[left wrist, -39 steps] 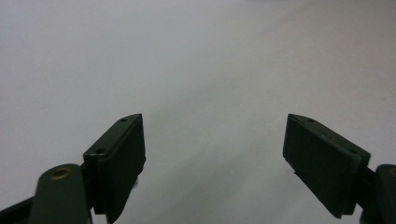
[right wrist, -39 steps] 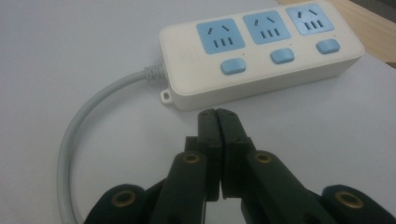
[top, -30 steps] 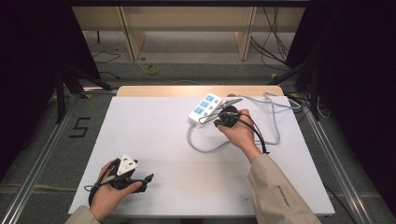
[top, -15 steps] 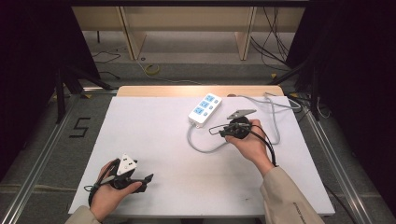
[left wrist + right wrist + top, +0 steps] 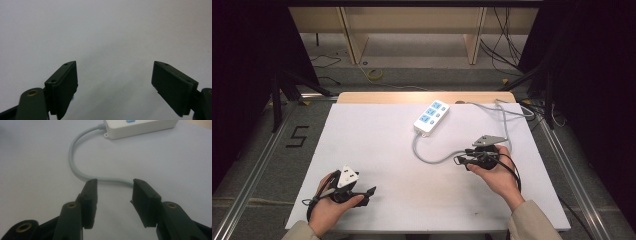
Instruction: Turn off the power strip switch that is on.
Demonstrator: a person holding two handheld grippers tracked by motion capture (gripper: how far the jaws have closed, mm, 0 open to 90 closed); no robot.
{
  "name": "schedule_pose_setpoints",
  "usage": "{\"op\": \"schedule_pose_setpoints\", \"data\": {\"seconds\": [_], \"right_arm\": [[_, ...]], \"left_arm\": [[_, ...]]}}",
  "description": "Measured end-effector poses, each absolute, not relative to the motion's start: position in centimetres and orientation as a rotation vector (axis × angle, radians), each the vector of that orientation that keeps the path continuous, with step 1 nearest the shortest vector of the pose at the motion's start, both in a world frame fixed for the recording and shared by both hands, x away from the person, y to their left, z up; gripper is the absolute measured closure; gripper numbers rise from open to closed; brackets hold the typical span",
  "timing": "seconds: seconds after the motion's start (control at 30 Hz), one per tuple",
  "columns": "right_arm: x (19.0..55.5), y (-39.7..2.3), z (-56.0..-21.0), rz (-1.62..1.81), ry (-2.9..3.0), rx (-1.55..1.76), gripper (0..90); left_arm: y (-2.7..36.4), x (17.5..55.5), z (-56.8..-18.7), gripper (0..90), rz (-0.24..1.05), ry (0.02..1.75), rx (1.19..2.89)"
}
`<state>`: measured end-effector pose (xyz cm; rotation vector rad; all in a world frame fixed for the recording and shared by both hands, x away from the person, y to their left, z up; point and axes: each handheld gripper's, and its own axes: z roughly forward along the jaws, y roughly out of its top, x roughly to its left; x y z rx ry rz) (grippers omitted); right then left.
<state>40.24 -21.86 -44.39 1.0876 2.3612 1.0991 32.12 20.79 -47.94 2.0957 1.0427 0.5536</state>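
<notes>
A white power strip [image 5: 431,117] with blue sockets lies at the far middle of the white table [image 5: 377,150]. Its grey cable [image 5: 424,154] loops toward me and then runs off to the far right. My right gripper [image 5: 460,160] is at the right, pointing left at the cable. In the right gripper view the right gripper [image 5: 113,182] is open; its jaws have just been opening, with nothing between the pads. The cable [image 5: 73,160] lies just past the tips, and the power strip [image 5: 140,128] is beyond. My left gripper [image 5: 369,191] rests near left; the left gripper [image 5: 115,65] is open over bare table.
A wooden strip [image 5: 412,97] edges the table's far side. On the floor beyond lie loose cables and a roll of tape [image 5: 373,75]. A metal rail [image 5: 257,165] runs along the table's left side, by a floor mark shaped like a 5 [image 5: 297,136].
My right hand has drawn back from the power strip toward the near right of the table, and its jaws have spread apart. The left hand has stayed where it was.
</notes>
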Motion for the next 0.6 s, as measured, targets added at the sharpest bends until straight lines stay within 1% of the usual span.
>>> {"op": "schedule_pose_setpoints", "data": {"seconds": [0.2,0.4,0.6], "right_arm": [[38.4,-23.1,-44.8,1.142,2.344,1.064,52.3],[36.3,-24.0,-45.6,1.224,2.284,1.052,51.5],[35.1,-24.7,-46.3,1.250,2.278,1.050,49.2]], "left_arm": [[20.8,32.1,-48.0,20.6,0.552,1.046,2.101],[20.8,32.2,-48.0,20.4,0.553,1.044,2.107],[20.7,32.2,-48.1,20.1,0.539,1.044,2.131]]}}
